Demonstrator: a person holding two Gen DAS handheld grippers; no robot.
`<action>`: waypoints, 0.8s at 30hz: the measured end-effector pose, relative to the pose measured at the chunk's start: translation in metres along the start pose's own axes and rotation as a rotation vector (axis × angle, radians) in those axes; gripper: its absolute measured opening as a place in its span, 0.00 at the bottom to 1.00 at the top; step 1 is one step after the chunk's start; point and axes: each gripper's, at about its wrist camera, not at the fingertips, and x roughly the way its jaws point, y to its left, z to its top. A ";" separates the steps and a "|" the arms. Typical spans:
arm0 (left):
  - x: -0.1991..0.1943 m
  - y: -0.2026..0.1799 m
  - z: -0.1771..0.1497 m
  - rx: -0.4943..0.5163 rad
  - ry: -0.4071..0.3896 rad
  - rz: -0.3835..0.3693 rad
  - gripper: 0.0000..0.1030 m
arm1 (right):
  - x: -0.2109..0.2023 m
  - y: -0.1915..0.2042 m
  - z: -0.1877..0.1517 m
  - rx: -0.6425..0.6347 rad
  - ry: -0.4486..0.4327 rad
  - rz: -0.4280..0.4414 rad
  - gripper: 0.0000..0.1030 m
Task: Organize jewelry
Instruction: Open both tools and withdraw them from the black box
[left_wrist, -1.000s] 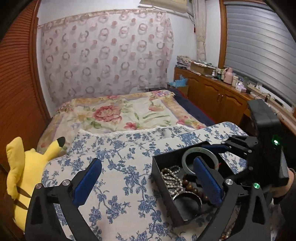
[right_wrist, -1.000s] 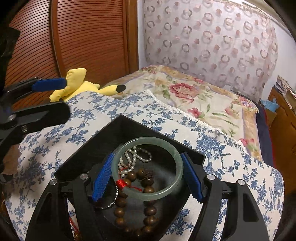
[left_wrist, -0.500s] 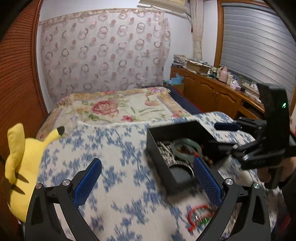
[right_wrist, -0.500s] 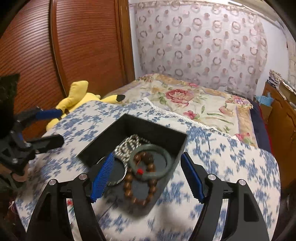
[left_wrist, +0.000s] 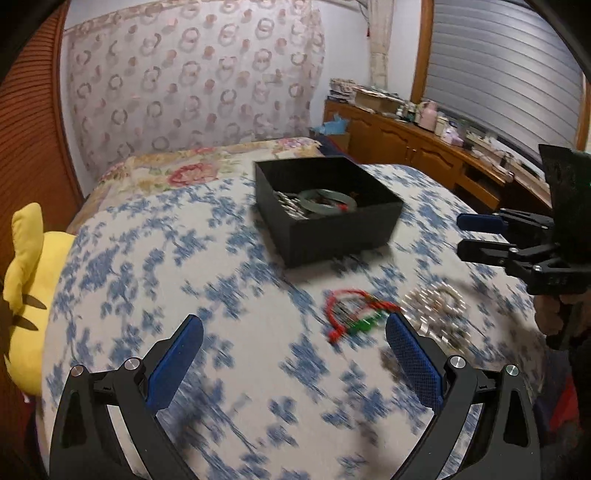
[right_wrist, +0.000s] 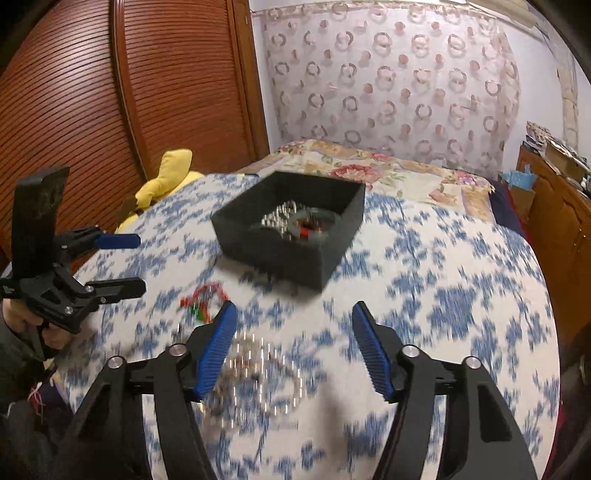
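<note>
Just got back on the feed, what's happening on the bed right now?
A person holds a gripper in each hand over the blue floral cover; both are empty. The black box already holds a green bangle and beads. Still loose on the cover: a red-corded piece and a silvery beaded strand. The right gripper, jaws just closing partway with nothing between them, hovers by the strand; the left gripper is open near the red piece.

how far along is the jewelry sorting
Partly done: the green bangle and beads already lie in the black box. In hand: nothing; the left gripper and right gripper are both open and empty. Left: the red string piece and the silvery bead strand still lie on the floral cloth.
</note>
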 end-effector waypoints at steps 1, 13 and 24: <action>-0.002 -0.005 -0.004 0.004 0.005 -0.010 0.93 | -0.003 0.000 -0.007 0.000 0.007 -0.002 0.60; 0.001 -0.060 -0.019 0.081 0.051 -0.082 0.93 | -0.002 0.000 -0.052 0.012 0.085 -0.014 0.46; 0.023 -0.078 -0.016 0.109 0.132 -0.137 0.80 | -0.004 -0.005 -0.055 0.041 0.063 0.006 0.46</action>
